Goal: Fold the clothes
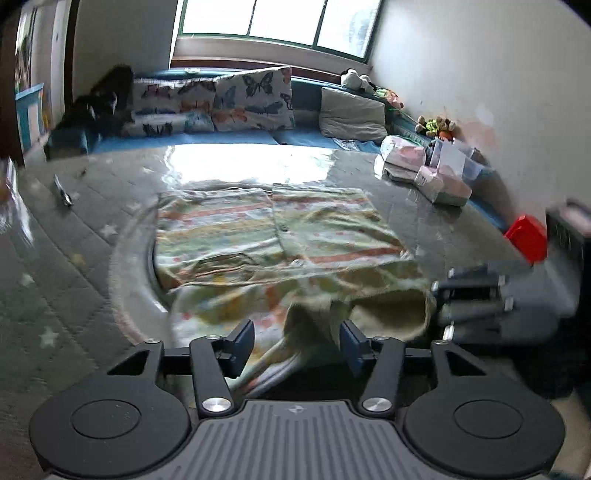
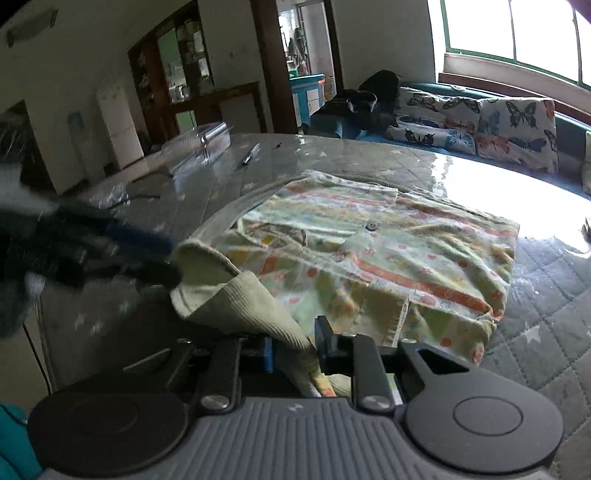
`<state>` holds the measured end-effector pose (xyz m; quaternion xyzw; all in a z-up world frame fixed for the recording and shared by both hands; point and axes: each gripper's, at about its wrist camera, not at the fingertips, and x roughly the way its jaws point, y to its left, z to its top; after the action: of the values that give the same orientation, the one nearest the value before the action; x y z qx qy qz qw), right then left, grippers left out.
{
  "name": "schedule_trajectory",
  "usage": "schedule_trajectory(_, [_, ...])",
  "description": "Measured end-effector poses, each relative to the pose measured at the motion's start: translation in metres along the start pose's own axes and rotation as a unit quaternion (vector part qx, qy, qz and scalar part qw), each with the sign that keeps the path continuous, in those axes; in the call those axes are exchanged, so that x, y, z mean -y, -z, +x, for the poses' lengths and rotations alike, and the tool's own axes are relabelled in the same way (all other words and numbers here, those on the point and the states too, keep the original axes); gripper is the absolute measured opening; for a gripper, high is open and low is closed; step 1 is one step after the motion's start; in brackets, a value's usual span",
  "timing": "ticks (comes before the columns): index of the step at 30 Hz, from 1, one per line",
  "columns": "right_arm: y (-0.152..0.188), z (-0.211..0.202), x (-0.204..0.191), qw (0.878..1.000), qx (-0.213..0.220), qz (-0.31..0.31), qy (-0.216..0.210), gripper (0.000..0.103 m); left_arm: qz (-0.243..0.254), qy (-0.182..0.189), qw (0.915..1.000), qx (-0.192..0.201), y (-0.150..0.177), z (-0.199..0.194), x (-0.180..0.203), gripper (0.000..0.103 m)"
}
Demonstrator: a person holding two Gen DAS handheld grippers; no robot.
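The patterned shirt (image 1: 273, 229) lay mostly flat in the middle of the tabletop (image 1: 74, 236), which was covered by a grey quilted cloth with white stars under a clear shiny sheet. Its buttoned front faced up, and its ribbed cuff (image 2: 236, 302) was lifted off the surface at the near edge. The left hand-held gripper (image 1: 297, 341) stood open, its blue pads apart on either side of a fold of the fabric without pressing on it. The right hand-held gripper (image 2: 293, 349) was closed on the ribbed cuff, with the cloth pinched between its pads and bunched up in front of them. In the right wrist view the left hand-held gripper showed as a dark blur at the left, just beside the raised cuff. At the far side of the tabletop stood a blue bench with butterfly cushions (image 1: 255, 99) under a bright window (image 1: 280, 18). A red box (image 1: 526, 238) sat at the right edge, near stacked packets (image 1: 424, 166)
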<state>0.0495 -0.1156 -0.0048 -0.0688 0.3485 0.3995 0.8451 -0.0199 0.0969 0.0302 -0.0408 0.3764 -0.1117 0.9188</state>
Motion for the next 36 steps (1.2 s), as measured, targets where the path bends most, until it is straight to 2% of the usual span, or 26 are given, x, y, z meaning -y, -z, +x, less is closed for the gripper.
schedule_trajectory(5, [-0.005, 0.001, 0.005, 1.0, 0.006, 0.017, 0.0, 0.018, 0.053, -0.036, 0.998, 0.003, 0.018, 0.001, 0.002, 0.057])
schedule_trajectory(9, [-0.004, 0.0, 0.002, 1.0, 0.008, 0.011, 0.003, 0.017, 0.117, -0.068, 0.9906, 0.017, 0.028, 0.008, 0.009, 0.055])
schedule_trajectory(10, [-0.004, -0.001, 0.002, 1.0, 0.009, 0.01, 0.004, 0.015, 0.135, -0.075, 0.9878, 0.022, 0.03, 0.01, 0.011, 0.052])
schedule_trajectory(12, [-0.001, -0.004, 0.0, 1.0, 0.014, 0.011, 0.004, 0.013, 0.165, -0.086, 0.9821, 0.027, 0.034, 0.013, 0.014, 0.029])
schedule_trajectory(13, [0.0, -0.006, -0.001, 1.0, 0.015, 0.01, 0.004, 0.012, 0.174, -0.09, 0.9803, 0.027, 0.035, 0.013, 0.014, 0.024])
schedule_trajectory(14, [0.002, -0.008, -0.002, 1.0, 0.018, 0.008, 0.004, 0.011, 0.174, -0.088, 0.9805, 0.027, 0.036, 0.013, 0.013, 0.014])
schedule_trajectory(15, [0.003, -0.01, -0.004, 1.0, 0.02, 0.005, 0.003, 0.01, 0.17, -0.082, 0.9816, 0.028, 0.036, 0.011, 0.013, 0.009])
schedule_trajectory(20, [0.009, -0.03, -0.013, 1.0, 0.027, -0.013, -0.005, 0.008, 0.164, -0.052, 0.9842, 0.041, 0.036, -0.011, 0.015, 0.006])
schedule_trajectory(25, [0.015, -0.062, -0.025, 0.999, 0.013, -0.019, -0.045, 0.008, 0.154, -0.017, 0.9874, 0.035, 0.042, -0.043, 0.019, 0.005])
schedule_trajectory(28, [0.017, -0.083, -0.032, 0.997, 0.002, -0.02, -0.073, 0.007, 0.162, -0.005, 0.9864, 0.031, 0.045, -0.061, 0.023, 0.005])
schedule_trajectory(32, [0.008, -0.091, -0.031, 0.997, 0.003, -0.021, -0.073, 0.007, 0.162, -0.003, 0.9862, 0.032, 0.038, -0.067, 0.025, 0.005])
schedule_trajectory(36, [-0.013, -0.082, -0.02, 0.998, 0.019, -0.026, -0.05, 0.007, 0.15, -0.014, 0.9877, 0.04, 0.018, -0.054, 0.02, 0.005])
